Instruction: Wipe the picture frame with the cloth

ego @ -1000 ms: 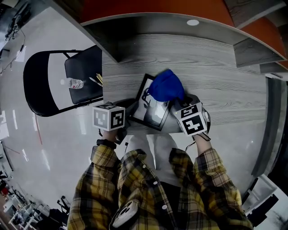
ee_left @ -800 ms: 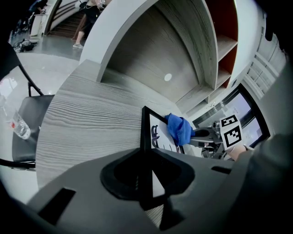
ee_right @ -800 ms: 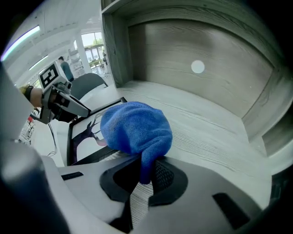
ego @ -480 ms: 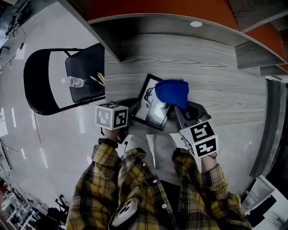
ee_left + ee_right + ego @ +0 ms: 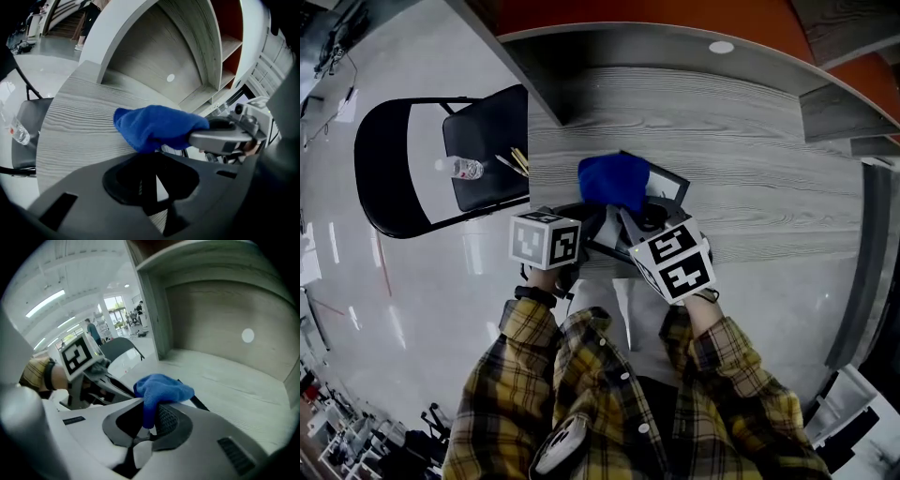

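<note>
A black picture frame [image 5: 671, 184] with a pale print lies tilted on the grey wood desk [image 5: 759, 159], mostly hidden under the blue cloth [image 5: 613, 179]. My right gripper [image 5: 628, 212] is shut on the cloth [image 5: 161, 385] and presses it onto the frame's far left part. My left gripper [image 5: 585, 225] grips the frame's near left edge, its jaws closed on it. In the left gripper view the cloth [image 5: 157, 127] sits just past my jaws, with the right gripper [image 5: 221, 138] behind it. A black frame edge [image 5: 199, 403] shows beside the cloth in the right gripper view.
A black folding chair [image 5: 403, 169] stands left of the desk, holding a plastic bottle [image 5: 463, 170] and thin sticks [image 5: 514, 161]. Curved shelf walls [image 5: 675, 42] enclose the desk's far side, with a small white disc [image 5: 721, 47] on them. Shelves rise at the right.
The right gripper has swept the cloth from the frame's right side across to its far left. The frame has turned and shifted slightly right in the left gripper's hold.
</note>
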Demonstrator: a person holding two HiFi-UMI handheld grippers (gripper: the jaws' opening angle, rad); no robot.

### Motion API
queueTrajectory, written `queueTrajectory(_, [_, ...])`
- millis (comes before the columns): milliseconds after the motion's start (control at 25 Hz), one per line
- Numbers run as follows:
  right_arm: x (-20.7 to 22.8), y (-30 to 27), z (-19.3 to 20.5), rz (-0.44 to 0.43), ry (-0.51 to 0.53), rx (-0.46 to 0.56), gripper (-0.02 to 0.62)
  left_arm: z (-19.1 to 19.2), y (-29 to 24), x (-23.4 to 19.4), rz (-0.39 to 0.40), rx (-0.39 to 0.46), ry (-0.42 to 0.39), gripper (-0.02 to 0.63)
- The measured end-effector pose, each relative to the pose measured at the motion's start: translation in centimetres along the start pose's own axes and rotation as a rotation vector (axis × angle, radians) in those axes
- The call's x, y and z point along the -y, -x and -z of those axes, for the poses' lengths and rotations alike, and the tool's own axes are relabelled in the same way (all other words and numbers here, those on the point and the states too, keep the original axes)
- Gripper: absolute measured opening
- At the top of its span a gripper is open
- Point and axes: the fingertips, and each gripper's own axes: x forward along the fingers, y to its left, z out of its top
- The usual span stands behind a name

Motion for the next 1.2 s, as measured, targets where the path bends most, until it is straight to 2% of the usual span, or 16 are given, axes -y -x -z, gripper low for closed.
queueTrajectory(160, [0.5,-3.7,2.8,0.095,0.132,-0.124,0.040,0.1,0.2,-0.1,-0.001,-0.003,-0.003,0.077])
queueTrajectory(280, [0.6,-4.3,3.2,0.111,0.173,-0.153,0.040,0.0,0.1,-0.2,0.001,-0.002,-0.003,0.077])
queueTrajectory(680, [1.0,-2.3,5.8,0.060,0.152,-0.268,0.040,0.1,0.2,-0.3,0.008,-0.005,0.013,0.077])
queueTrajectory(960, [2.1,0.0,8.2,0.078,0.125,-0.332,0.040,0.2,0.3,-0.3,0.007,-0.002,0.021,0.077])
queueTrajectory(1200, [3.8,2.8,10.0,0.101,0.078,-0.343,0.040,0.1,0.3,-0.2,0.013,-0.001,0.026,0.077])
